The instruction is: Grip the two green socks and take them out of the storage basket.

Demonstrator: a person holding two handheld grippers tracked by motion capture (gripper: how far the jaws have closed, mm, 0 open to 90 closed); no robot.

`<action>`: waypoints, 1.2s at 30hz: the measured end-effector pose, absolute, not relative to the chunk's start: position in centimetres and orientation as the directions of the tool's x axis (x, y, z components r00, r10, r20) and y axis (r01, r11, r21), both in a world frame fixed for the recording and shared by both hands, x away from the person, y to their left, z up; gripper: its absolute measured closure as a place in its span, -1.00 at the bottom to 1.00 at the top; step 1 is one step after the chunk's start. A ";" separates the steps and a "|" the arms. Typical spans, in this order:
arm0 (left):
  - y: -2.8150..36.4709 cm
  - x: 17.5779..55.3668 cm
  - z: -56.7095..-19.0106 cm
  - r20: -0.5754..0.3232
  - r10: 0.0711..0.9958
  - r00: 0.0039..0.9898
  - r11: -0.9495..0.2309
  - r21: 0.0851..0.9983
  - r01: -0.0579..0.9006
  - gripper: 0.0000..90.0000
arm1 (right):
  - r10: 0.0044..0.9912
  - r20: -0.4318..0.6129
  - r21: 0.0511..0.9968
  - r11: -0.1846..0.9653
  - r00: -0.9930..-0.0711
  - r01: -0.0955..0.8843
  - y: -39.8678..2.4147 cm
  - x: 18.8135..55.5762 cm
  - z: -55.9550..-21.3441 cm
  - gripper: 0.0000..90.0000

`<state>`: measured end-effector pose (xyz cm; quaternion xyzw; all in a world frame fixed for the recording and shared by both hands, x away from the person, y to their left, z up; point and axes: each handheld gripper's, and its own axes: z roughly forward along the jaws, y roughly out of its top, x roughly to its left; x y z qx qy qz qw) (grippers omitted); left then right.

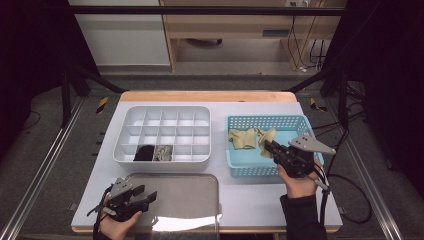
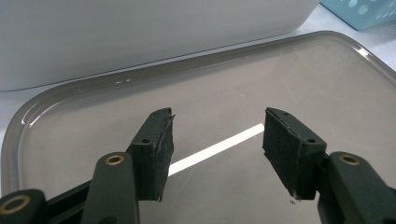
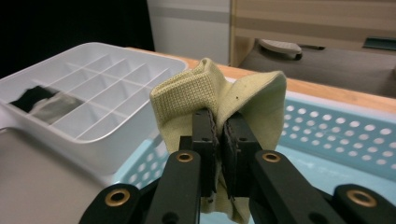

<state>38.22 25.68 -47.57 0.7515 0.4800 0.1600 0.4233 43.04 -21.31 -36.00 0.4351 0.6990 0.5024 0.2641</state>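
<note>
Looking down from above on the bench; riding close behind each gripper's jaws; sharing the divided tray.

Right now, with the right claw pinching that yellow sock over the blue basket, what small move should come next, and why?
Probably carry the yellow sock left toward the grey tray. The right claw is shut on it above the blue basket, and the left claw waits open over that tray.
</note>
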 end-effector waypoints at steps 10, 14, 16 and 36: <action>25.7 38.2 -47.5 -0.163 0.859 0.486 -0.180 0.791 0.584 -0.07 | 0.842 0.073 0.914 0.158 -0.535 0.374 -20.1 38.8 -38.2 0.88; 25.7 38.1 -47.5 -0.163 0.860 0.484 -0.179 0.792 0.584 -0.07 | 0.829 0.101 0.901 0.158 -0.550 0.404 -19.7 37.8 -39.8 0.88; 25.7 38.1 -47.5 -0.163 0.859 0.484 -0.179 0.792 0.584 -0.07 | 0.825 0.105 0.893 0.168 -0.556 0.418 -19.6 37.6 -40.5 0.88; 25.7 38.0 -47.4 -0.164 0.858 0.487 -0.177 0.795 0.580 -0.07 | 0.794 0.164 0.803 0.237 -0.585 0.547 -17.1 37.0 -46.7 0.88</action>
